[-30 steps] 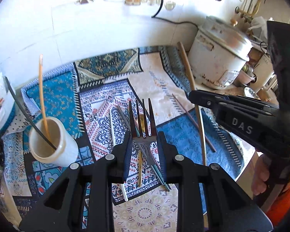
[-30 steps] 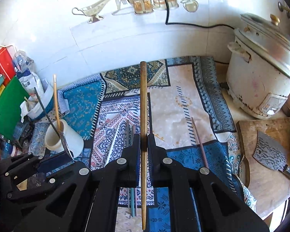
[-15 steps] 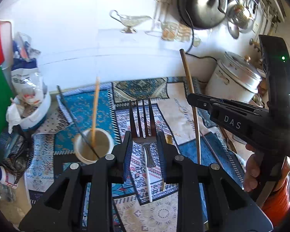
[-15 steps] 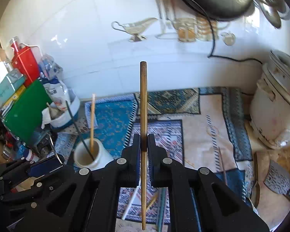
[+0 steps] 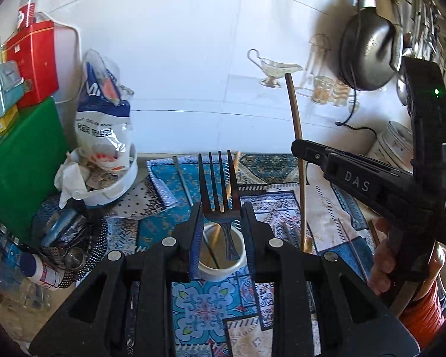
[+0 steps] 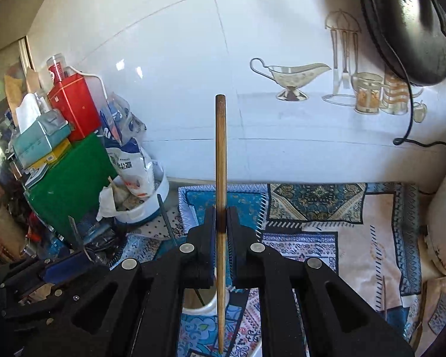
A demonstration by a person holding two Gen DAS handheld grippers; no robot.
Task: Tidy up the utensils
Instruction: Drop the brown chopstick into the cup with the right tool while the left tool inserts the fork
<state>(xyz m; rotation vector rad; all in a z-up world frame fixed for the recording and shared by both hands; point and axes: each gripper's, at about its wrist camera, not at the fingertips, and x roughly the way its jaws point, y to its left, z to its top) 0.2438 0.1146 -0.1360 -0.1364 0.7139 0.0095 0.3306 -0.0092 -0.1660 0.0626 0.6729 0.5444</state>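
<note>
My left gripper (image 5: 220, 208) is shut on a metal fork (image 5: 218, 178), tines up. The fork's handle hangs down over the mouth of a white cup (image 5: 220, 270) that stands on the patterned cloth (image 5: 205, 306). A wooden chopstick and a thin dark stick lean in the cup. My right gripper (image 6: 221, 217) is shut on a long wooden stick (image 6: 221, 148), held upright. Its lower end hangs in front of the same cup (image 6: 205, 305). In the left wrist view the right gripper (image 5: 300, 151) stands just right of the fork with the stick (image 5: 295, 136).
Left of the cup sit a white bowl with a plastic bag (image 5: 110, 184), a green board (image 5: 20, 166) and a red tin (image 6: 74, 107). A rice cooker (image 6: 443, 223) stands at the right. Loose chopsticks (image 5: 353, 247) lie on the cloth. A pan (image 5: 368, 53) hangs on the tiled wall.
Both grippers have risen and swung left, each keeping its utensil. The cup has gone from the left of the left wrist view to right under the fork.
</note>
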